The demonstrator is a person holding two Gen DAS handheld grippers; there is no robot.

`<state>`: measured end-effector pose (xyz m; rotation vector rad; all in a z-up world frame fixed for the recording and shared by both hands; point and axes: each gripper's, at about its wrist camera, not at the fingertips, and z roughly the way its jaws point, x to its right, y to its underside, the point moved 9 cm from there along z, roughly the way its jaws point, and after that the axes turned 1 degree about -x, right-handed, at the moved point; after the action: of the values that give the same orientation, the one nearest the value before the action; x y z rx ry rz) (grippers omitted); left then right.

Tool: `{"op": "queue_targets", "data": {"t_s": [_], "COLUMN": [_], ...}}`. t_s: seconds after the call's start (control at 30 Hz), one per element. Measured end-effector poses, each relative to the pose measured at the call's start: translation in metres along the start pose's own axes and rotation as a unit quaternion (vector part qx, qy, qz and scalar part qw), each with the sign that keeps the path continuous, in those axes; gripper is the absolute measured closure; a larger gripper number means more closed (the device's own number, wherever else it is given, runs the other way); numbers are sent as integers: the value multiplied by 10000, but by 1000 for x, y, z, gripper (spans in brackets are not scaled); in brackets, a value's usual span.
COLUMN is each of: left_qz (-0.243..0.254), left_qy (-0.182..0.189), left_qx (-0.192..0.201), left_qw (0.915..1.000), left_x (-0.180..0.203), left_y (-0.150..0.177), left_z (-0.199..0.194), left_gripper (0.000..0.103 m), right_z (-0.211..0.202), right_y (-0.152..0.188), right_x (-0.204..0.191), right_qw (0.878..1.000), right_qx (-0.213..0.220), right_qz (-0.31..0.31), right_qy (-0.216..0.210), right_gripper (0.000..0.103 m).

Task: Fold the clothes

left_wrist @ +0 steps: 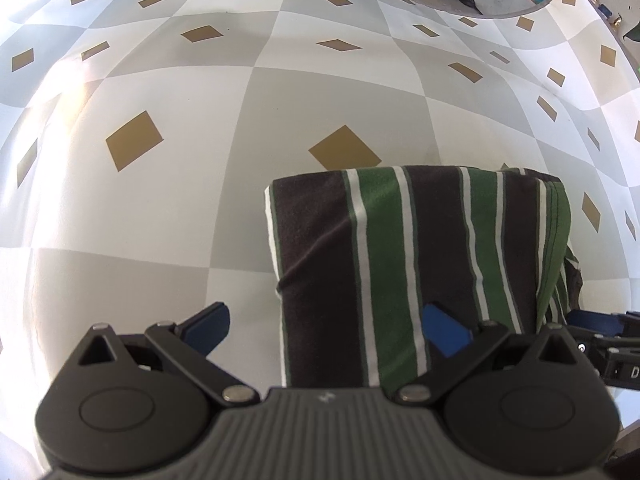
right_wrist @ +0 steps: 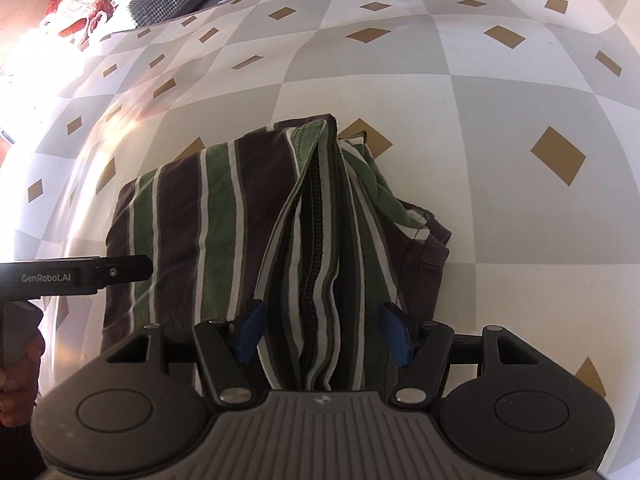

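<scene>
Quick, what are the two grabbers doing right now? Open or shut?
Left hand-held gripper: open, holding nothing, its fingers straddling the left edge of the striped shirt.
Right hand-held gripper: open, with a bunched fold of the shirt between its fingers, not pinched.

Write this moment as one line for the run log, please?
task: fold clothes | striped garment: folded, on checkered tablecloth | left gripper: open, over garment's left edge | right gripper: open, straddling bunched fold
</scene>
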<state>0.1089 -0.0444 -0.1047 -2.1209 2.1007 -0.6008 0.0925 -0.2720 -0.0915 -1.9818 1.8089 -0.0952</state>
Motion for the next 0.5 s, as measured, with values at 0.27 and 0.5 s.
{"op": "queue_targets", "data": {"t_s": [0.27,0.5], "left_qz": [-178,-152], "left_qy": [389,562], "left_qx": [-27,-108], "left_qw": [9991,9982], "left_x": [-7,4], "left_y": [-3,-1], "left_z": [0,6], "left_gripper": [0,0], "right_z": [-4,-5], "right_y": [-5,-7], "right_x": [23,42], "right_qw": [9980,9935], "right_qx": [53,41], "right_qz": [600,1100], "right_qy": [-170,-278], "right_gripper": [42,41]}}
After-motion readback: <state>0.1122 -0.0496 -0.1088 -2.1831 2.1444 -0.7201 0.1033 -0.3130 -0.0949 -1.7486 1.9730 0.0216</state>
